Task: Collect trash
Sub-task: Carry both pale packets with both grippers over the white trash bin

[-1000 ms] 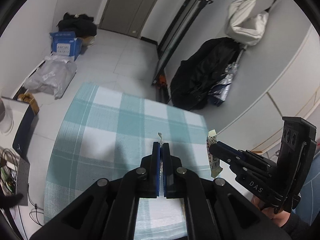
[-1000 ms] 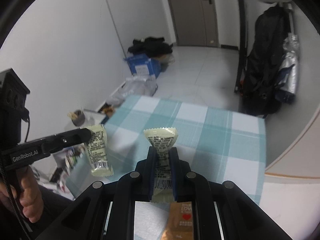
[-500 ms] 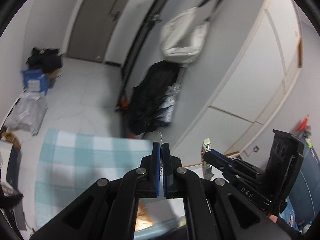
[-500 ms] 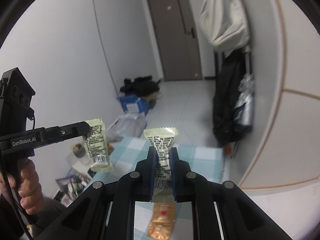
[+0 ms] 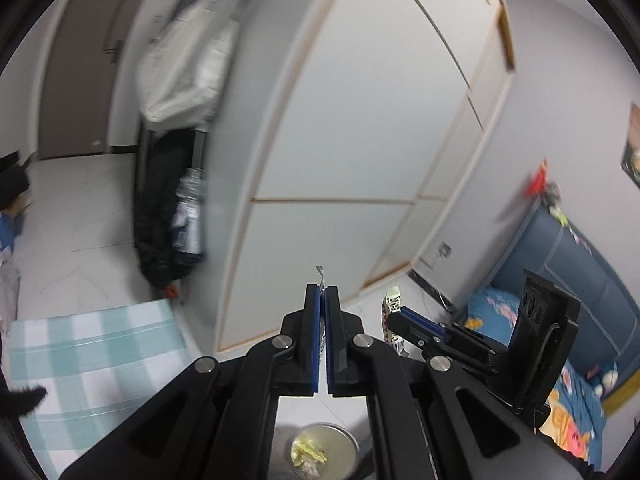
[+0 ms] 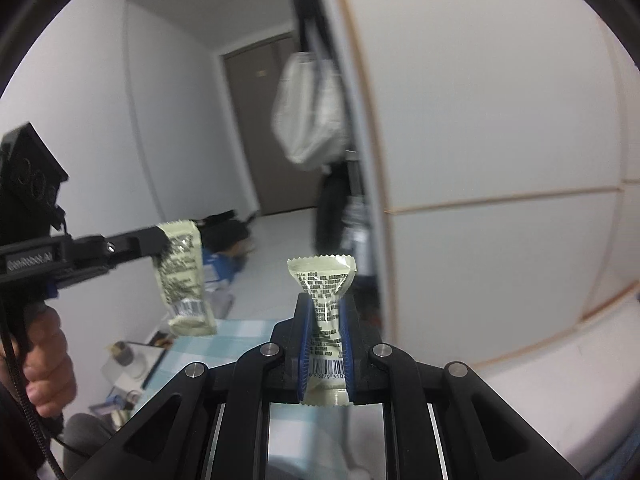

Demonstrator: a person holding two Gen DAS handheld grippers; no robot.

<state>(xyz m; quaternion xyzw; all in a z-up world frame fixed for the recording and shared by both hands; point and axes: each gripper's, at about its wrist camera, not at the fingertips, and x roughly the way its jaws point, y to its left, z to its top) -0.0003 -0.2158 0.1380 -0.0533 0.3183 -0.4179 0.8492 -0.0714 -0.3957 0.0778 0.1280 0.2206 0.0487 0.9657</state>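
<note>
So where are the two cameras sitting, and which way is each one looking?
Left wrist view: sits on the left gripper, looking past its shut jaws at the white cupboard, with a metal bowl below.
Right wrist view: sits on the right gripper, whose jaws pinch a green wrapper, facing the hallway door; a hand shows at the left.
Shared: each view shows the other gripper, and the left one's second wrapper, plus the checked cloth.
</note>
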